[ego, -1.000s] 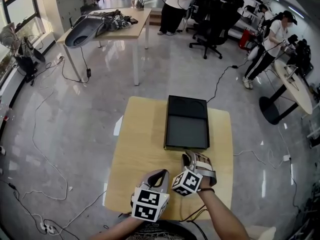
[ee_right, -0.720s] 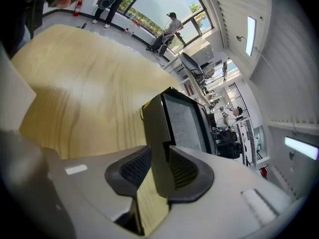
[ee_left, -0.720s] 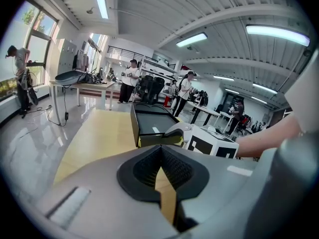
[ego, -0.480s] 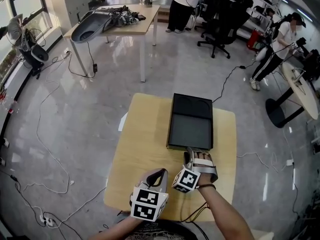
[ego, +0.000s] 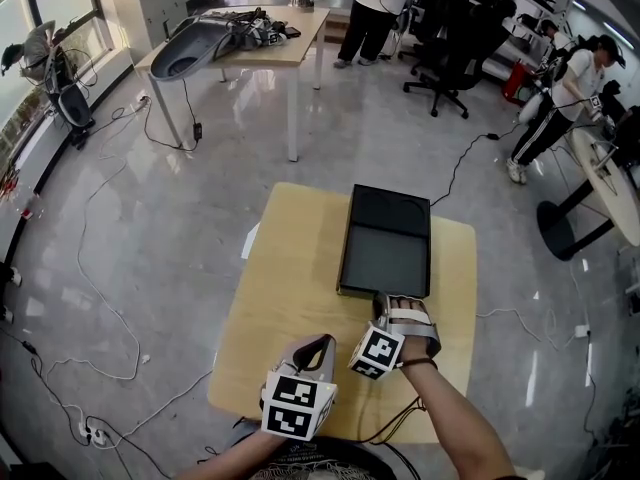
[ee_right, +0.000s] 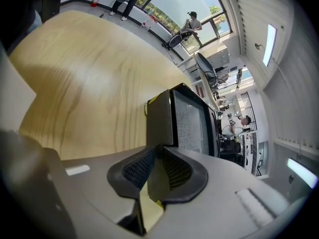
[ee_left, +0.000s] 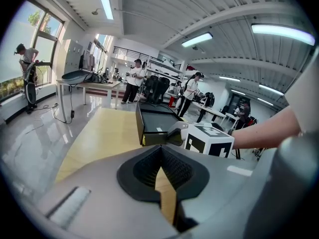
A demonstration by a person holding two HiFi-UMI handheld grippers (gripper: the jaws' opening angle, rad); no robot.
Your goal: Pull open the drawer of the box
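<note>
Drawer front (ee_right: 158, 126) of the flat black rectangular box (ego: 392, 208) is in the grip of the right gripper (ee_right: 158, 156). Its two ribbed pads are drawn nearly together on that thin dark wall, and nothing else is between them. Holding the front edge this way would let a straight pull toward the near edge of the tabletop draw the drawer out.

The grey-rimmed panel (ego: 385, 260) behind the grip may be the drawer's tray, but I cannot tell how far out it stands.

The box lies lengthwise toward the right edge of the light wooden tabletop (ego: 290, 268). It reaches from the far edge to about the middle, with the drawer front facing the person. A bare strip of wood lies between it and the near edge, probably enough room for the drawer to travel.

The left gripper (ego: 318, 348) is close to the near edge, just left of the right one and apart from the box. Its jaws are closed on nothing and only wood shows through the slit. It does not brace the box, so the whole box may slide with the pull.
</note>
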